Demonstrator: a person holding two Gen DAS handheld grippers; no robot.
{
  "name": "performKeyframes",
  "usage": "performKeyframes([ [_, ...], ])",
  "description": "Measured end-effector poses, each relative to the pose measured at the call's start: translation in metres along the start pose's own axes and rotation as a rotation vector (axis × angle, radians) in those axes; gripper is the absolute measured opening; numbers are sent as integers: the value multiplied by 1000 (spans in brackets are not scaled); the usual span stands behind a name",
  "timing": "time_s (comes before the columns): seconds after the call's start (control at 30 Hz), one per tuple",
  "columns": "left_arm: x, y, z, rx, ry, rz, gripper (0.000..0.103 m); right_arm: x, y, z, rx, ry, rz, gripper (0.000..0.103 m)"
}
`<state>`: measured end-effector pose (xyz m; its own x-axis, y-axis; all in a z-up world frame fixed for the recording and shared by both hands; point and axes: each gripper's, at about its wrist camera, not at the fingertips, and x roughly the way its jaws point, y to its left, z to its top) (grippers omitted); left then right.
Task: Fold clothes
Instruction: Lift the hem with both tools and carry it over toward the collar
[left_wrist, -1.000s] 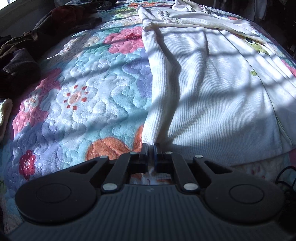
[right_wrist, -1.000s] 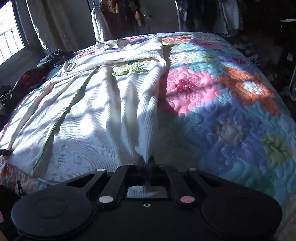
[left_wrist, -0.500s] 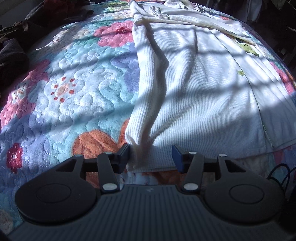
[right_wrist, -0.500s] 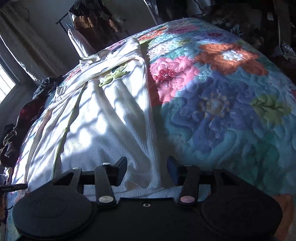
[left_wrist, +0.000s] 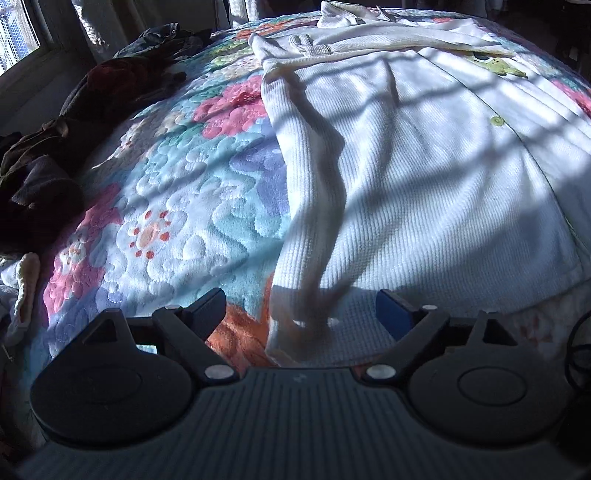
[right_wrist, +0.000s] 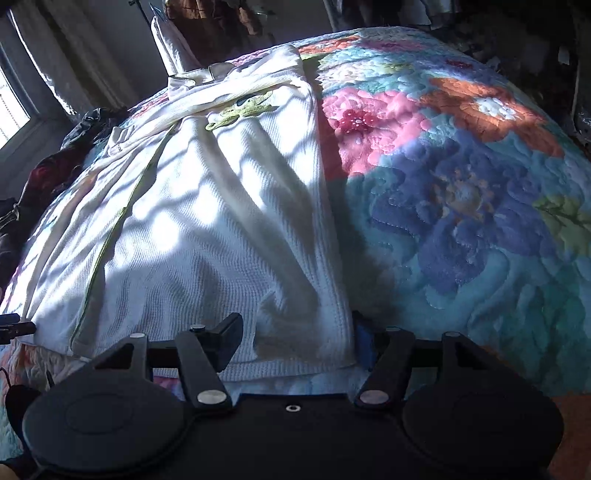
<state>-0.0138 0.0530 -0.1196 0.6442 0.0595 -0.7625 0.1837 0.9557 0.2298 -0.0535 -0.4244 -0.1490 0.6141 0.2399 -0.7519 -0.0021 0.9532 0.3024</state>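
We are finding no readable text, label, brand or number — we are seeing only a green embroidered figure on the white garment (right_wrist: 207, 206).

A big soft quilt (left_wrist: 177, 206) covers the bed. It has flowers on it in pink, orange, purple and light blue. Sun and stripes of shadow fall across it. A pile of dark clothes (left_wrist: 55, 155) sits at the far left edge of the bed. A window (right_wrist: 11, 110) is on the far left wall, with a pale curtain (right_wrist: 70, 70) beside it. Brown clothes (right_wrist: 221, 26) hang at the far end of the room.
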Motion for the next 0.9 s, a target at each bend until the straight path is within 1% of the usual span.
performKeyframes([
  [0.03,0,2,0,1,12,-4,89,-1,1,0,0,-1,29,66],
  [0.07,3,5,0,-10,38,-20,93,-3,1,1,8,-2,56,66],
  [0.13,8,12,0,-32,90,-50,95,-5,-1,3,53,-4,67,66],
  [0.2,18,17,-4,-65,122,-75,96,-5,-5,4,95,-3,77,67],
  [0.23,25,19,-8,-92,132,-92,98,-2,-8,5,111,4,79,67],
  [0.27,32,23,-13,-134,126,-113,103,1,-11,4,126,9,81,69],
  [0.3,38,27,-18,-182,113,-133,103,4,-15,3,142,14,84,69],
  [0.33,40,28,-21,-205,100,-135,103,6,-17,1,151,16,91,69],
  [0.43,40,26,-24,-229,59,-107,103,10,-14,-2,141,-4,105,72],
  [0.47,39,24,-24,-221,45,-96,96,11,-11,-3,118,-6,115,72],
  [0.5,35,19,-22,-203,31,-84,88,12,-6,-3,75,-7,137,67],
  [0.53,31,15,-20,-173,14,-69,66,13,-2,-2,38,-10,152,59],
  [0.57,25,10,-16,-126,2,-50,46,14,2,-1,8,-13,162,34],
  [0.6,20,7,-10,-92,0,-46,34,16,7,0,-23,-17,172,18],
  [0.63,18,7,-6,-86,2,-60,6,16,9,4,-35,-30,177,16],
  [0.67,16,9,-1,-94,-1,-71,5,15,9,9,-37,-48,181,14],
  [0.77,10,16,16,-126,-27,-87,4,5,14,37,-57,-114,185,12],
  [0.9,-7,32,48,-185,-103,-118,4,-24,33,85,-163,-212,190,10],
])
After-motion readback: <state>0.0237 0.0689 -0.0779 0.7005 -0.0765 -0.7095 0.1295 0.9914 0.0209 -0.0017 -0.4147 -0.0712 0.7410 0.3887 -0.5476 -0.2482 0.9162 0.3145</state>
